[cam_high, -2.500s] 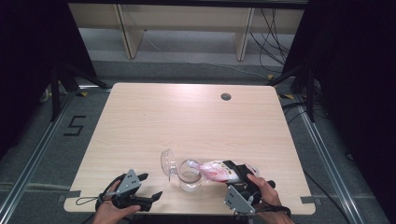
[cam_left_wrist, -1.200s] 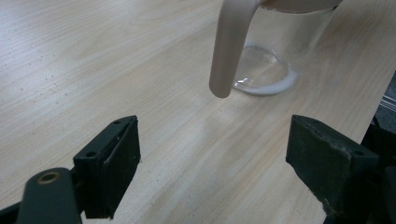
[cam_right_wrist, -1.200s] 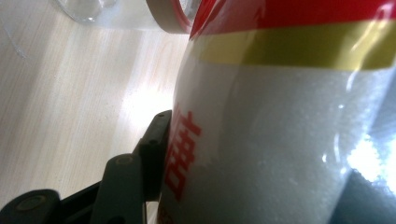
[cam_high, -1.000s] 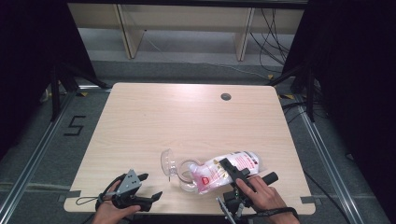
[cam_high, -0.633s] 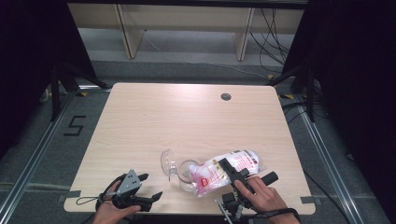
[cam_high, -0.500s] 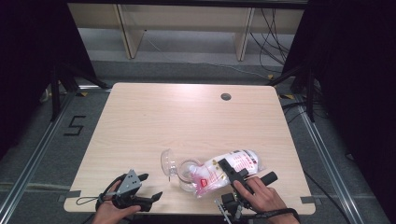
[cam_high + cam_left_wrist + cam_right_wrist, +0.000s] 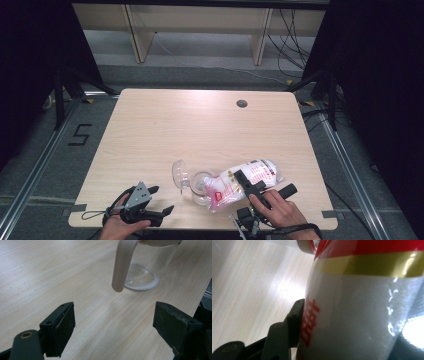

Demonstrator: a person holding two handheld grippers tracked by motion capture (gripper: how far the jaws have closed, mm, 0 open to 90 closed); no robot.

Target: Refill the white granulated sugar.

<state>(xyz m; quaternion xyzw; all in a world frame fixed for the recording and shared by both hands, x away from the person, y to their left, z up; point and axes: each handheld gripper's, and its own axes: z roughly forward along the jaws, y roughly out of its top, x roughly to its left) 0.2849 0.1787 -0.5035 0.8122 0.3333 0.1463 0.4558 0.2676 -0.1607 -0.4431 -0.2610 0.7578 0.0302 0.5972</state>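
Note:
A clear glass jar (image 7: 199, 189) stands near the table's front edge, its lid (image 7: 178, 173) swung open to the left. In the left gripper view the jar (image 7: 150, 270) has white powder on its bottom and a pale handle (image 7: 122, 265) hanging down its side. A white bag with red print (image 7: 235, 184) lies tilted, its lower end over the jar's mouth. My right gripper (image 7: 266, 181) is shut on this bag; in the right gripper view the bag (image 7: 362, 315) presses against the left jaw. My left gripper (image 7: 162, 199) stands open left of the jar, with nothing between its jaws (image 7: 113, 325).
The wooden table (image 7: 200, 125) has a round cable hole (image 7: 242, 103) at the back right. Beyond the far edge stand shelf legs (image 7: 135, 35) with cables on the floor. A "5" mark (image 7: 80, 135) is on the floor at left.
The right hand has lifted and tilted the bag over the jar since the earliest frame. Over the last second the bag's lower end sank slightly. The left gripper has kept still.

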